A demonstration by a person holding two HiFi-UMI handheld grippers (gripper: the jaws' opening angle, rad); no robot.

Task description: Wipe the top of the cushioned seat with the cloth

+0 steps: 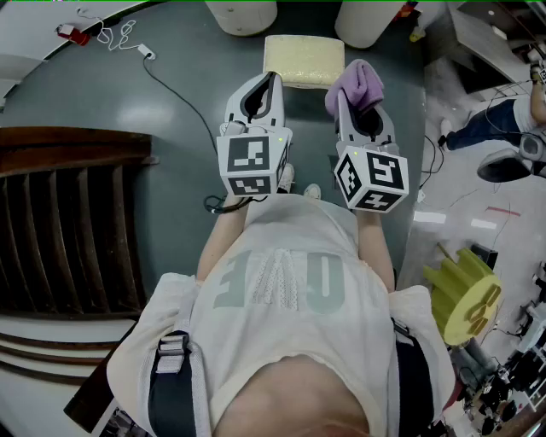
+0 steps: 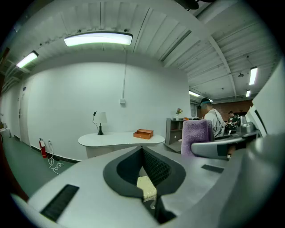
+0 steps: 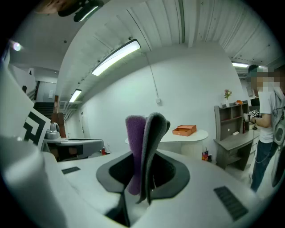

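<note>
Grey-green floor (image 1: 171,154) lies below the person, who holds both grippers out in front, side by side. The cushioned seat (image 1: 303,58), pale yellow and square, stands on that floor ahead of the grippers, between two white round bases (image 1: 243,13) at the far edge of the head view. Dark wooden slats (image 1: 77,230) run along the floor's left side, a thin black cable (image 1: 181,98) trails across it, and a yellow object (image 1: 465,299) sits at the right.

The right gripper (image 1: 345,98) has its fingers clamped on the purple cloth (image 1: 360,84). The cloth bunches up above the fingertips, just beside the seat's near right corner as the head view shows it. In the right gripper view the cloth (image 3: 135,147) stands upright, pressed between the two fingers, and rises past their tips.

The left gripper (image 1: 273,81) points at the seat's near left corner. In its own view the left gripper (image 2: 142,153) has its fingers closed against each other with nothing held. A sliver of the seat (image 2: 147,187) shows through the opening beneath them. Beyond stands a curved white table (image 2: 120,140) carrying an orange box (image 2: 143,133) and a lamp (image 2: 100,119).
</note>
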